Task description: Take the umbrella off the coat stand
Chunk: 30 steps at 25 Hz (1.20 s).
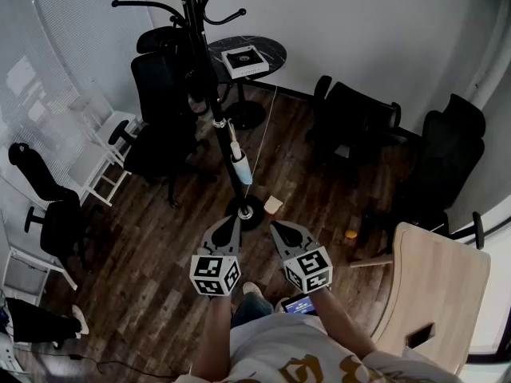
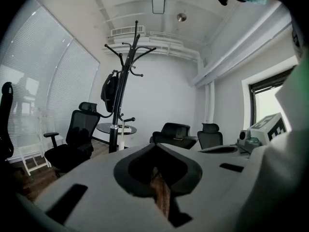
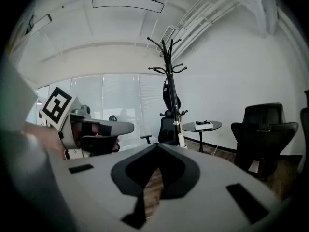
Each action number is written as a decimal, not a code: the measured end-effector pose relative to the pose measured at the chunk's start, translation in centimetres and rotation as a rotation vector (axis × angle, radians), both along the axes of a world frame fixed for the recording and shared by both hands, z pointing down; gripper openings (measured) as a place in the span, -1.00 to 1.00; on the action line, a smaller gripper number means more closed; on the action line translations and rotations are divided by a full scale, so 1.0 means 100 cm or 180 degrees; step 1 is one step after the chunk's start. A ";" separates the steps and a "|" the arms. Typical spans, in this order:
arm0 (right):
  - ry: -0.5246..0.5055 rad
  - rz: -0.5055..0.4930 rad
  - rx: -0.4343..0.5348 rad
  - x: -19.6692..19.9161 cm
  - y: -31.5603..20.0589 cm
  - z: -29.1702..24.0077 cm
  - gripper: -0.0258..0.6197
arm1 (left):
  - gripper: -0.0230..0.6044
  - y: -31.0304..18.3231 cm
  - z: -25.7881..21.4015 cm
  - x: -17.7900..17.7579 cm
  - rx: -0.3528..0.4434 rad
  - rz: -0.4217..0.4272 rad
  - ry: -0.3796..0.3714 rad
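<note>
Head view, live: left hand-held gripper (image 1: 231, 222) and right hand-held gripper (image 1: 278, 229) both clenched on nothing, umbrella (image 1: 238, 162) hanging upright against coat stand (image 1: 194, 22) dead ahead, left nearer.

An office meeting room: black swivel chairs (image 1: 361, 126), round table (image 1: 249, 57), window blinds (image 2: 34, 91).

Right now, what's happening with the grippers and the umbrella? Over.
Left gripper shut, empty; right gripper shut, empty. Umbrella on the coat stand, untouched. Black chair close beside the stand; nothing between grippers and umbrella.
</note>
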State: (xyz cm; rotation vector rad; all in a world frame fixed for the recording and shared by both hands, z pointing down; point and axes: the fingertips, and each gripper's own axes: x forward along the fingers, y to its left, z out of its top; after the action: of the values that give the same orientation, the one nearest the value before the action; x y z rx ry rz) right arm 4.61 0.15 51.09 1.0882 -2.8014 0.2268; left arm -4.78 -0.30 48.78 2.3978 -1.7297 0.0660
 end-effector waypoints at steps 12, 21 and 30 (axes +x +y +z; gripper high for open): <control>-0.0115 -0.0043 -0.0113 0.010 -0.002 -0.004 -0.88 | -0.86 0.000 -0.011 -0.006 0.0005 -0.0131 0.0111; -0.0119 -0.0140 -0.0241 -0.003 -0.018 0.011 -0.88 | -0.86 -0.018 0.000 -0.019 -0.0066 -0.0240 0.0066; -0.0102 -0.0220 -0.0244 -0.016 -0.068 0.011 -0.88 | -0.86 -0.079 0.000 -0.021 -0.0044 -0.0056 0.0221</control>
State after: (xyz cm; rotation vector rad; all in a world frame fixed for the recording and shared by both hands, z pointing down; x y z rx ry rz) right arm 3.02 -6.61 52.15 0.9781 -2.8267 0.3444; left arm -6.91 -8.16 48.78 2.3459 -1.7136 -0.0079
